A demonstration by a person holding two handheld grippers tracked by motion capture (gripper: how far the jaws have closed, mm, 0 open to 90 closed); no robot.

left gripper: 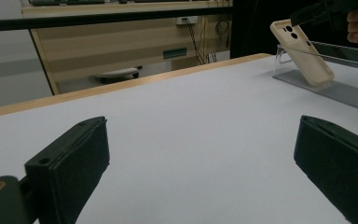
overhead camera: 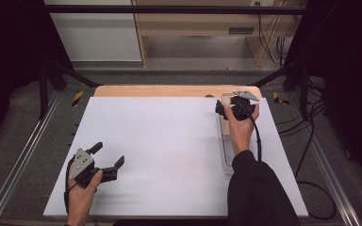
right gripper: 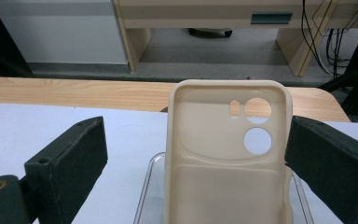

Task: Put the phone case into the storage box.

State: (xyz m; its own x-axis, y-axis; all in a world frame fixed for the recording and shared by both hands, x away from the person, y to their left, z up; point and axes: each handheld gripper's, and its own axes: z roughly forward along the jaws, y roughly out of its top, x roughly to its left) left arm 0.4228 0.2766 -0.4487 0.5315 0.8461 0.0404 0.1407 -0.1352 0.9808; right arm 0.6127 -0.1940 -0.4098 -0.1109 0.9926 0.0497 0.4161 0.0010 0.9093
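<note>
High view: white table with a wooden edge at the far side. Near the front-left corner, left gripper held in a hand, jaws spread wide, nothing between them, low over the bare surface. At the far right, right gripper held in the other hand, dark sleeve reaching in from the bottom edge. Under that hand, a clear plastic tray running lengthwise along the right side of the table, its far end hidden by hand and gripper.

Left gripper view: two black jaws rising from the bottom corners, far apart, released, white table between them. In the upper right, a beige phone case tilted, lower end resting in the clear tray, upper end by the tip of the right gripper.

Right gripper view: phone case upright between the two black jaws, hollow inner side with camera cut-outs facing the camera, lower part in the clear tray. Right jaw touching or almost touching the case's edge; left jaw well apart from it. Jaws parted, not clenched on the case.
</note>
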